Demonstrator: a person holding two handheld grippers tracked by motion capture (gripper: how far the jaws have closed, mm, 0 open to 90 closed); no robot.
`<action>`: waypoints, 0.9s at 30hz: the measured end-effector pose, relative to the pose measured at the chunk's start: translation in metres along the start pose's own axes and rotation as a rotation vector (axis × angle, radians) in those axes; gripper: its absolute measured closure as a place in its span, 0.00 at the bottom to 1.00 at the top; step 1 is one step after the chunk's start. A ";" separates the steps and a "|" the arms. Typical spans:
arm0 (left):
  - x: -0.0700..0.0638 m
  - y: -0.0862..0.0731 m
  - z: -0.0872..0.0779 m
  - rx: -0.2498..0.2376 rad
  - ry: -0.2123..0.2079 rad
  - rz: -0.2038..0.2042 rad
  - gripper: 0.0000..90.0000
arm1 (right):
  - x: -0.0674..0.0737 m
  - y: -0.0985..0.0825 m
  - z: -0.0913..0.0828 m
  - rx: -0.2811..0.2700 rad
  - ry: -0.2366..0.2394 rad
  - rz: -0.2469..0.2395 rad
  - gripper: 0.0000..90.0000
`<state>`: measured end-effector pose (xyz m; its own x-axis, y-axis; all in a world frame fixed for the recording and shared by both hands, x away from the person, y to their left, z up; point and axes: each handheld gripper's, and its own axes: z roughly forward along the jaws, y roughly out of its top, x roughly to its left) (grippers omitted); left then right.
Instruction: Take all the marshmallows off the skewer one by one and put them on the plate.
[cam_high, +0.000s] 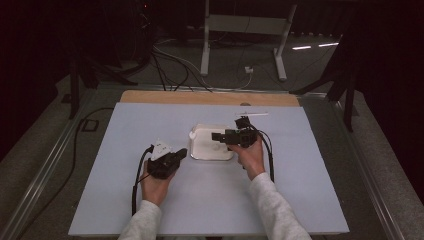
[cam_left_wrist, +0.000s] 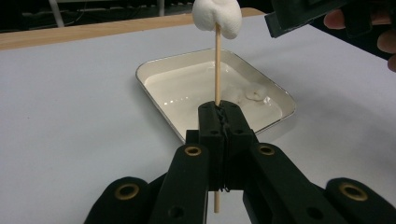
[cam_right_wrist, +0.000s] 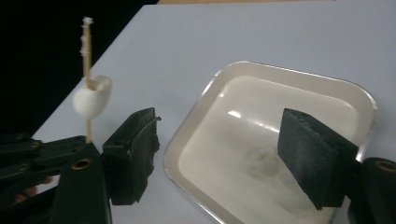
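Observation:
My left gripper (cam_left_wrist: 223, 112) is shut on a thin wooden skewer (cam_left_wrist: 217, 65) that stands upright. A white marshmallow (cam_left_wrist: 217, 16) is spiked near the skewer's top. Behind it lies a shallow white tray (cam_left_wrist: 159, 70) with a faint smear of residue (cam_left_wrist: 254, 95) on its floor. In the high view the left gripper (cam_high: 182, 152) sits just left of the tray (cam_high: 210, 157), with the marshmallow (cam_high: 193, 135) over the tray's left rim. My right gripper (cam_right_wrist: 219, 158) hovers over the tray (cam_right_wrist: 289, 93), open, with nothing between its pads. The marshmallow (cam_right_wrist: 92, 100) stands to its left.
A pale sheet (cam_high: 125, 190) covers the table, with a wooden strip (cam_high: 210, 97) along the far edge. A thin white stick (cam_high: 251, 114) lies on the sheet beyond the tray. Cables (cam_high: 170, 65) and a white stand (cam_high: 245, 30) are on the floor behind.

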<state>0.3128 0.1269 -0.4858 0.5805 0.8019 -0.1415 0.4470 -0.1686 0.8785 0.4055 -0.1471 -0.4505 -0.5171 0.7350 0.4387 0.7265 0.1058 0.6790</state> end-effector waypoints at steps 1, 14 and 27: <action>0.000 0.000 0.000 -0.001 0.000 0.000 1.00 | 0.002 0.000 0.000 -0.001 0.009 -0.005 0.31; -0.001 0.000 0.001 -0.004 -0.005 -0.002 1.00 | 0.025 0.002 0.006 0.008 0.098 -0.025 0.29; -0.004 0.001 0.001 -0.014 -0.025 -0.007 1.00 | 0.042 -0.001 0.021 0.036 0.158 -0.029 0.30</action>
<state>0.3119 0.1226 -0.4848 0.5944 0.7883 -0.1589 0.4417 -0.1549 0.8837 0.3925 -0.1023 -0.4447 -0.6004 0.6173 0.5084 0.7246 0.1509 0.6725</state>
